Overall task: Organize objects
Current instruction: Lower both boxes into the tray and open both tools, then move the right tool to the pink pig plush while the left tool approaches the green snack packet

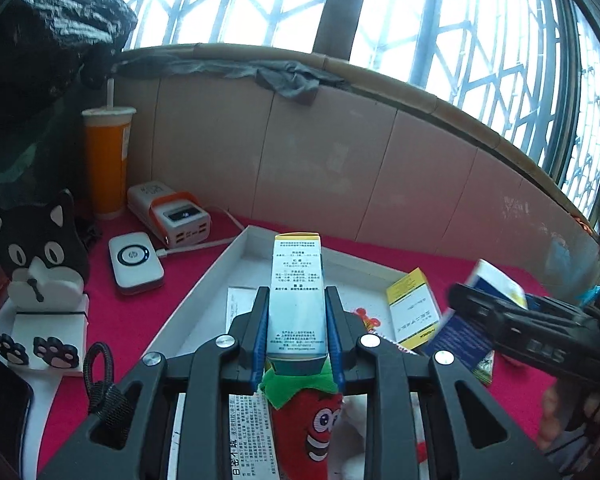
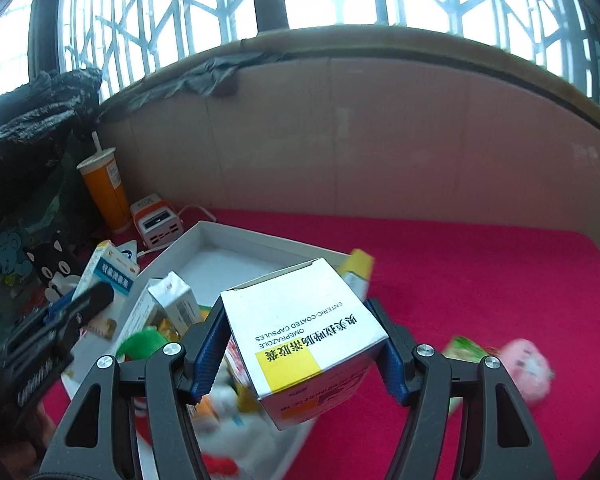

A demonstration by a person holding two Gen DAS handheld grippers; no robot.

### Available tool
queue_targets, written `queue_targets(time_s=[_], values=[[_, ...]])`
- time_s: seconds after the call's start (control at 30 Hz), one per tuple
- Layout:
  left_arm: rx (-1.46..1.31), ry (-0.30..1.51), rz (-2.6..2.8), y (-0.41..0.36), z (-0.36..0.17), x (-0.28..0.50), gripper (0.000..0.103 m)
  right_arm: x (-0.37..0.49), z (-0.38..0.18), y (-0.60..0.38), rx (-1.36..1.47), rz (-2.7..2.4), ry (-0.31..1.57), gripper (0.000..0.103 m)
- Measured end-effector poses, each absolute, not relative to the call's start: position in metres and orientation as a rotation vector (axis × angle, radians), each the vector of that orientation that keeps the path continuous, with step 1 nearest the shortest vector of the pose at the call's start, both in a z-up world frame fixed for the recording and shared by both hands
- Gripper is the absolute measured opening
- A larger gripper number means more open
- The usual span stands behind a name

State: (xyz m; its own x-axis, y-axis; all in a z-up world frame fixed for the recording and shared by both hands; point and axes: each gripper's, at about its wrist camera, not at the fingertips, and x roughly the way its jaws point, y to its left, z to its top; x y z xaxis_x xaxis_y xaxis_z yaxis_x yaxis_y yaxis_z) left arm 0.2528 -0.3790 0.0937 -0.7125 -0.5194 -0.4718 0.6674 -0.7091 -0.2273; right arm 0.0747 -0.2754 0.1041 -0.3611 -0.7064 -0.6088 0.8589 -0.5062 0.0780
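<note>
My left gripper is shut on a slim silver medicine box with a yellow top, held over the white tray. Below it in the tray lies a red strawberry plush. My right gripper is shut on a wide white capsule box with a yellow patch, above the tray's right side. A yellow-and-white box leans at the tray's right edge. Several more small boxes lie blurred in the tray. A pink plush and a green packet lie on the red cloth to the right.
At the back left stand an orange drink cup, a white power bank and a white puck-marked device. A black cat ornament and a phone are at the left. A cardboard wall closes the back.
</note>
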Motion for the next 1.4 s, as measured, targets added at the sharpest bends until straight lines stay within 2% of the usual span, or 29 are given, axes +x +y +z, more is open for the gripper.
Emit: queue_targets(time_s=[0.03,0.17,0.2,0.23,0.3,0.73,1.13,1.4], values=[[0.496,0.520,-2.366,-0.379,0.092,0.253,0.026,0.075,0.101,-0.282,0.726,-1.976,0.318,0.071],[0.480,0.512,-2.346,-0.379,0.092,0.255,0.074,0.083,0.096,-0.300,0.685,-1.966,0.363,0.073],[0.466,0.493,-2.333,-0.377,0.093,0.256,0.083,0.084,0.097,-0.298,0.675,-1.969,0.353,0.078],[0.448,0.466,-2.318,-0.374,0.095,0.256,0.086,0.084,0.099,-0.294,0.670,-1.973,0.334,0.088],[0.430,0.446,-2.316,-0.370,0.097,0.258,0.092,0.082,0.103,-0.284,0.655,-1.993,0.302,0.096],[0.525,0.335,-2.374,-0.330,0.104,0.227,0.096,0.056,0.110,-0.214,0.662,-2.082,0.205,0.096],[0.678,0.201,-2.467,-0.279,0.096,0.177,0.096,-0.004,0.097,-0.124,0.757,-2.214,0.120,0.096],[0.851,0.193,-2.626,-0.234,0.083,0.129,0.096,-0.052,0.081,-0.070,0.848,-2.300,0.091,0.096]])
